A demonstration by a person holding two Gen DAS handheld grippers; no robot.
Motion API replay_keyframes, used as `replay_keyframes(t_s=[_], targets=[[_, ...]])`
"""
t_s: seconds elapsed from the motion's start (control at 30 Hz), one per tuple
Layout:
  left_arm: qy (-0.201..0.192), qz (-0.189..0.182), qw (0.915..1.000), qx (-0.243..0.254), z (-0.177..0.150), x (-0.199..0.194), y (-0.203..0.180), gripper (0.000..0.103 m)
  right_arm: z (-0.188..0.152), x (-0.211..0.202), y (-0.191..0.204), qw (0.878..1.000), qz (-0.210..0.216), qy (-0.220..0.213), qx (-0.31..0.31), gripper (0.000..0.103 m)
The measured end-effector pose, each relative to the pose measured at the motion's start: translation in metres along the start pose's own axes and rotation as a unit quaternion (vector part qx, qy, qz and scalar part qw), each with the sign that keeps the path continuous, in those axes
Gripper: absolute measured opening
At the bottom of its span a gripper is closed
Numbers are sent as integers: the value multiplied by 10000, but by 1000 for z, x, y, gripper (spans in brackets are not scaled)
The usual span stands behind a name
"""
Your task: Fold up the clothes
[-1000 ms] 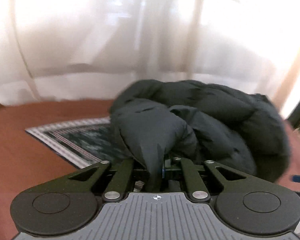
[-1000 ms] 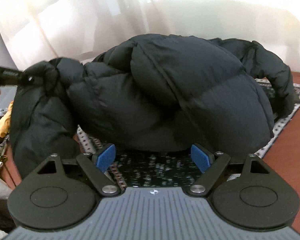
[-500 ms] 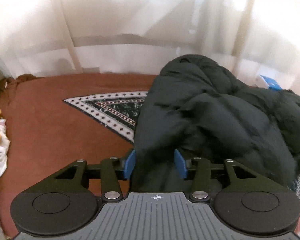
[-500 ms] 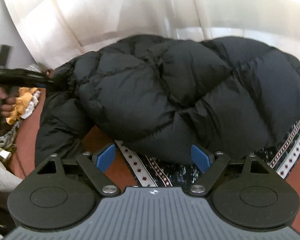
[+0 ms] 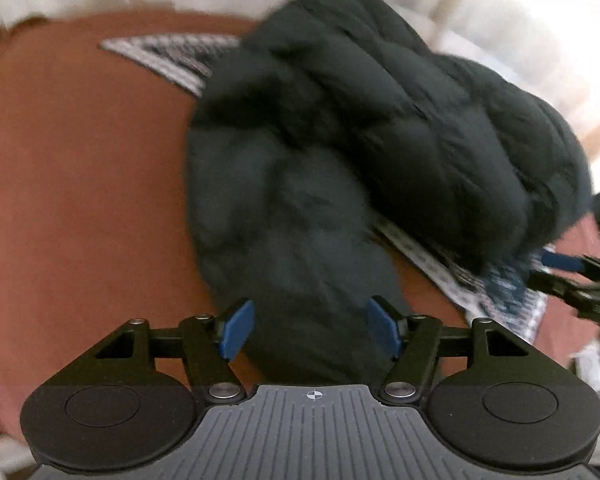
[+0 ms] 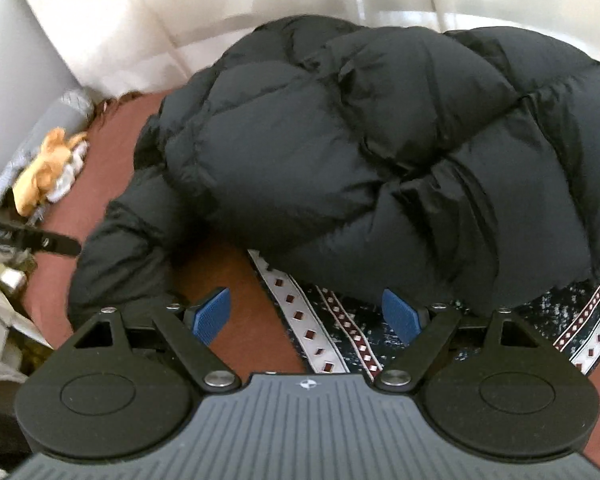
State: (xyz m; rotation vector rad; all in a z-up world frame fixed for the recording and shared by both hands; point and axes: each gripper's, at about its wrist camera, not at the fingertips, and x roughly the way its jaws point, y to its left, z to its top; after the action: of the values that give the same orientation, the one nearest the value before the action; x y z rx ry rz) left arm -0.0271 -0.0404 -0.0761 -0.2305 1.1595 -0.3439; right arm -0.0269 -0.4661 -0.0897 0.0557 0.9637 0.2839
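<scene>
Currently the left gripper [image 5: 310,330] is held agape astride a sleeve [image 5: 296,240] of the black puffer jacket [image 6: 380,148], bunched on the patterned cloth [image 6: 340,332]; the right gripper [image 6: 306,316], likewise spread, holds nothing. Bulk should be flattened before creasing.

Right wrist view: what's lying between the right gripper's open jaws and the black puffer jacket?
Brown surface and the patterned rug's white diamond border; nothing else lies between the right gripper and the black puffer jacket.

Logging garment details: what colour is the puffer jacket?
Black, quilted; the puffer jacket shows sharpest in the right wrist view.
</scene>
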Motion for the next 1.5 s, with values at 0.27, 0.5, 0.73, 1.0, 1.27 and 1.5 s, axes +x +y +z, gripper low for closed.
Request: replay_keyframes(t_s=[0.27, 0.5, 0.73, 1.0, 1.27, 1.5], targets=[[-69, 778, 9954, 553, -27, 37, -48, 85, -6, 12, -58, 9929, -1166, 141, 185, 85], [-139, 1293, 9887, 749, -30, 72, -57, 49, -8, 40, -93, 9997, -155, -19, 198, 86], [-606, 1532, 9838, 700, -7, 47, -46, 4, 0, 61, -91, 9994, 263, -218, 58, 19], [-1666, 2569, 9493, 710, 60, -43, 27, 4, 36, -7, -43, 9883, 1417, -181, -539, 9], [-2619, 3200, 9098, 349, 141, -77, 84, 5, 85, -75, 47, 9359, 3410, -285, -835, 6], [-2242, 3200, 9201, 271, 161, -35, 123, 11, 84, -12, 85, 9277, 3684, 430, -420, 5]])
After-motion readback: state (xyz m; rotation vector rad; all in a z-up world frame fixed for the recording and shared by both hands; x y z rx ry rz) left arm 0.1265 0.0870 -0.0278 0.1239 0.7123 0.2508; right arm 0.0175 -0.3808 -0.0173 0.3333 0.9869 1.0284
